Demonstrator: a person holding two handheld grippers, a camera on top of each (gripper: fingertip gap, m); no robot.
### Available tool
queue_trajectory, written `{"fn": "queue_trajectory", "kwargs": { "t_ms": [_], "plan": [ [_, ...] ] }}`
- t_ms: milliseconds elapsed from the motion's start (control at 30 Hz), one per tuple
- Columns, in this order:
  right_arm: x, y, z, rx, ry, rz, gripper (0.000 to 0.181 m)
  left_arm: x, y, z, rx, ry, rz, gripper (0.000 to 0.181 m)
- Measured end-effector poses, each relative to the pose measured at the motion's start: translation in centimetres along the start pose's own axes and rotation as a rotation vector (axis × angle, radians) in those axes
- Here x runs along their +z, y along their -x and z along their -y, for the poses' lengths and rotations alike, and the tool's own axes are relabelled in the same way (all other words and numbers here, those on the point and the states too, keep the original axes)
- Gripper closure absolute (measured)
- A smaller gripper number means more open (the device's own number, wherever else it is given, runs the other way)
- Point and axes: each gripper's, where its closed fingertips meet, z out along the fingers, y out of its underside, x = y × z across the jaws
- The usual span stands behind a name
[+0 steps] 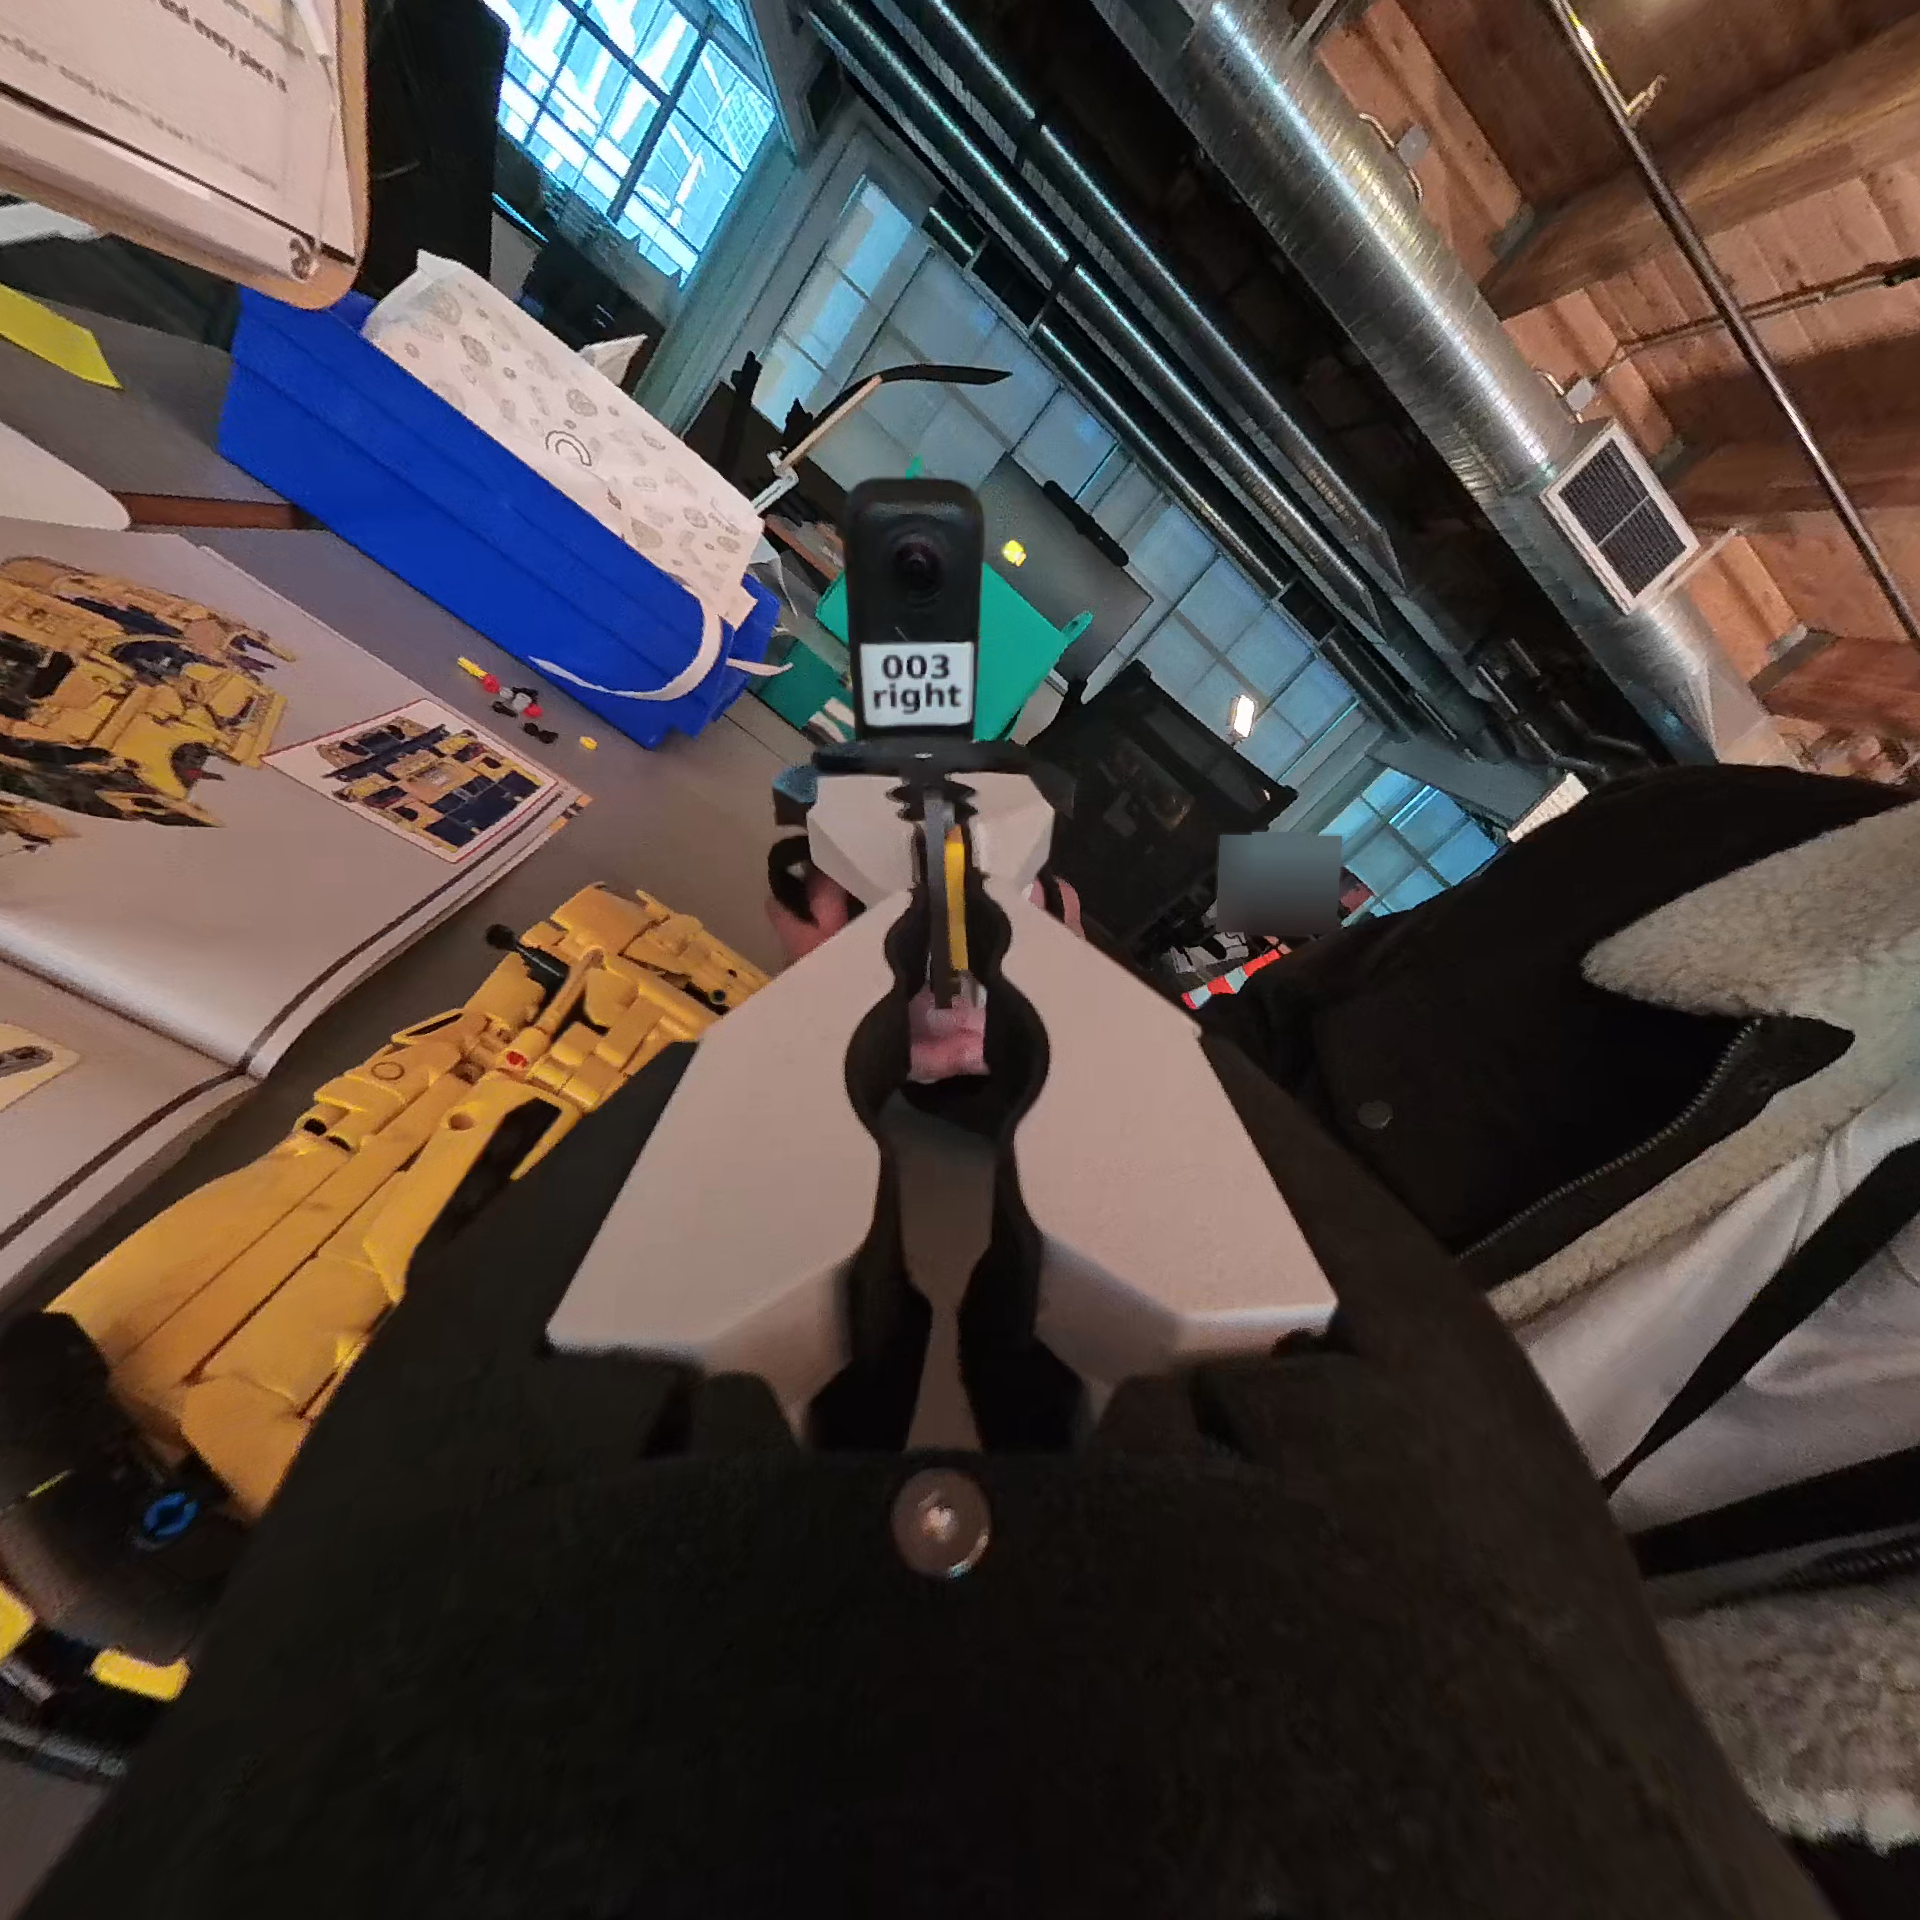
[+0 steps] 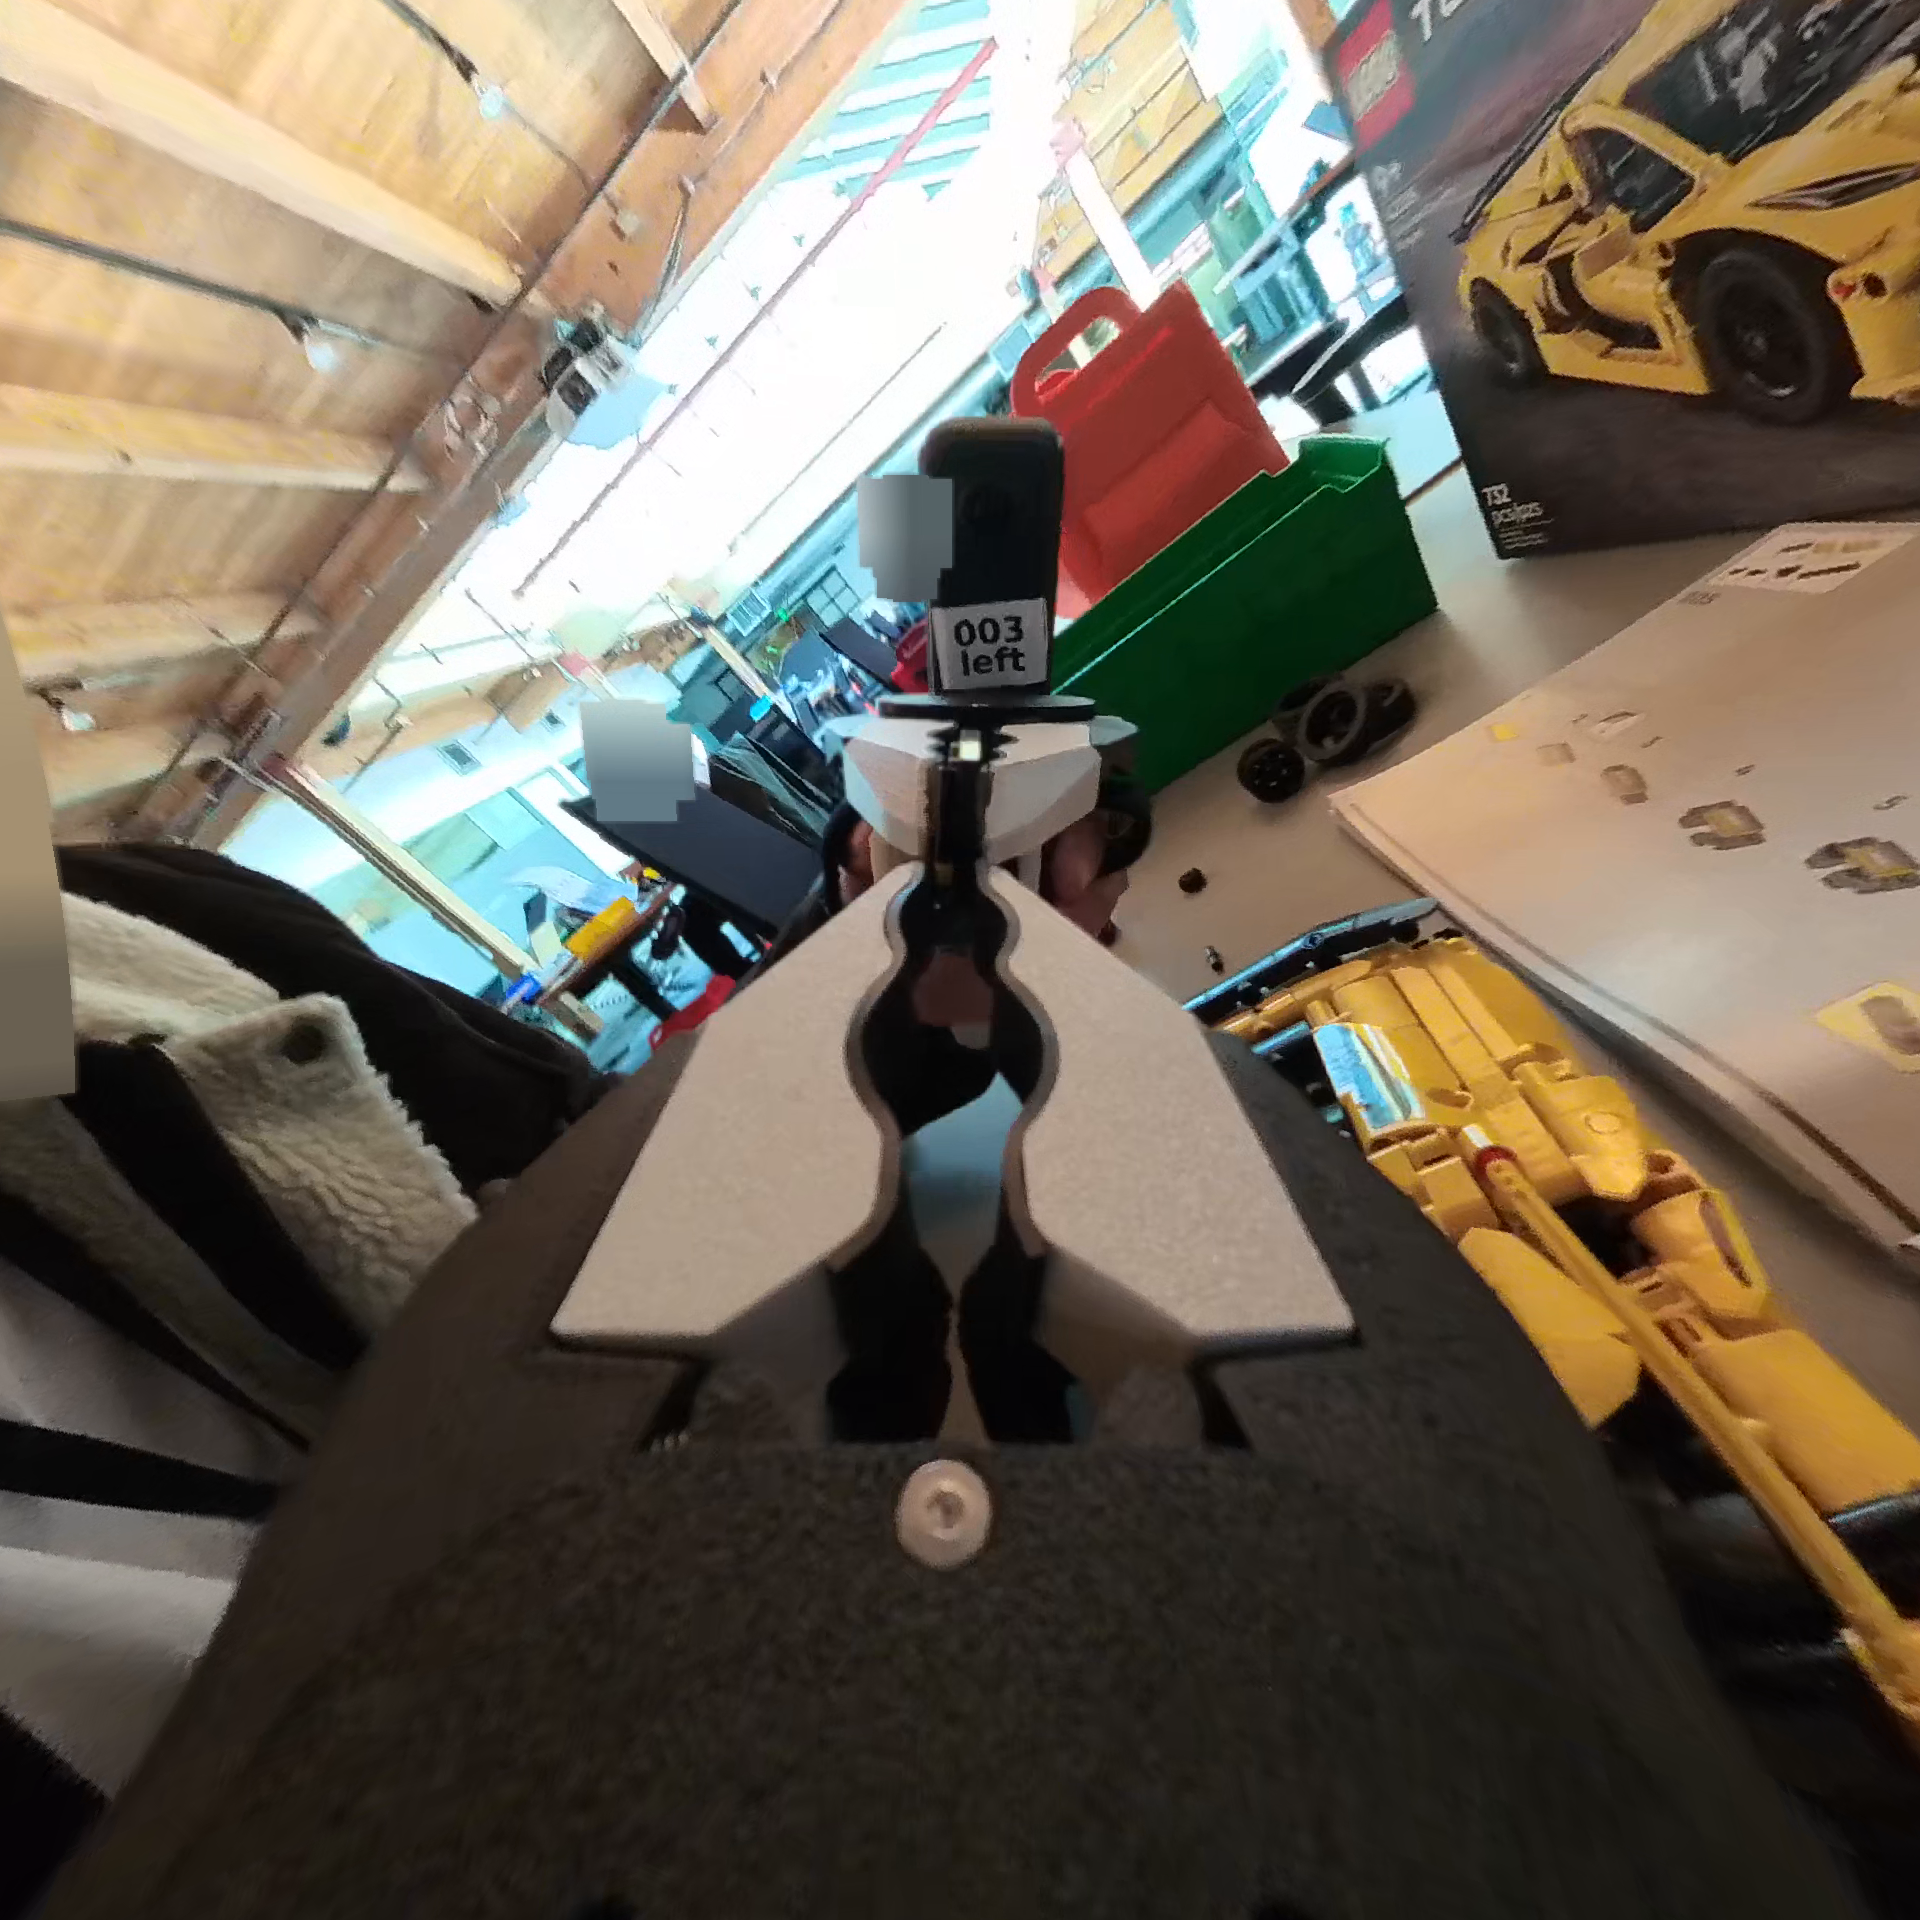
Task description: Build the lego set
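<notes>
I see both grippers nose to nose above the bench (image 2: 1226,883). Left gripper (image 1: 951,961) and right gripper (image 2: 951,894) each have jaws clamped on 1 thin yellow piece (image 1: 956,904). The yellow lego car (image 1: 416,1122) lies on the bench, part-built, beside the open manual (image 1: 312,831).

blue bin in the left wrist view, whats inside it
White patterned paper bulges out of the blue bin and spills over its near rim. Whatever lies beneath the paper is covered, so nothing else inside can be seen.
</notes>
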Motion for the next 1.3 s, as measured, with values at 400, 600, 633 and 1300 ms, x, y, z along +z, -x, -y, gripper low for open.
{"fn": "queue_trajectory", "kwargs": {
  "t_ms": [400, 600, 633, 1300],
  "plan": [
    [-0.8, -0.5, 2.2, 0.080, -0.190, 0.025, 0.175, 0.8, 0.5, 0.3, 0.096, -0.044, 0.036, 0.176],
    [-0.4, -0.5, 1.5, 0.062, -0.140, 0.014, 0.175, 0.1, 0.5, -0.4, 0.081, 0.030, 0.042, 0.177],
    [-0.3, -0.6, 1.2, 0.046, -0.110, 0.000, 0.175, -0.3, 0.6, -0.7, 0.068, 0.066, 0.046, 0.177],
    [-5.8, -9.3, -0.1, -0.626, 0.328, -0.916, 0.150, -5.9, 5.0, -2.6, -0.249, 0.162, 0.182, 0.177]
  ]
}}
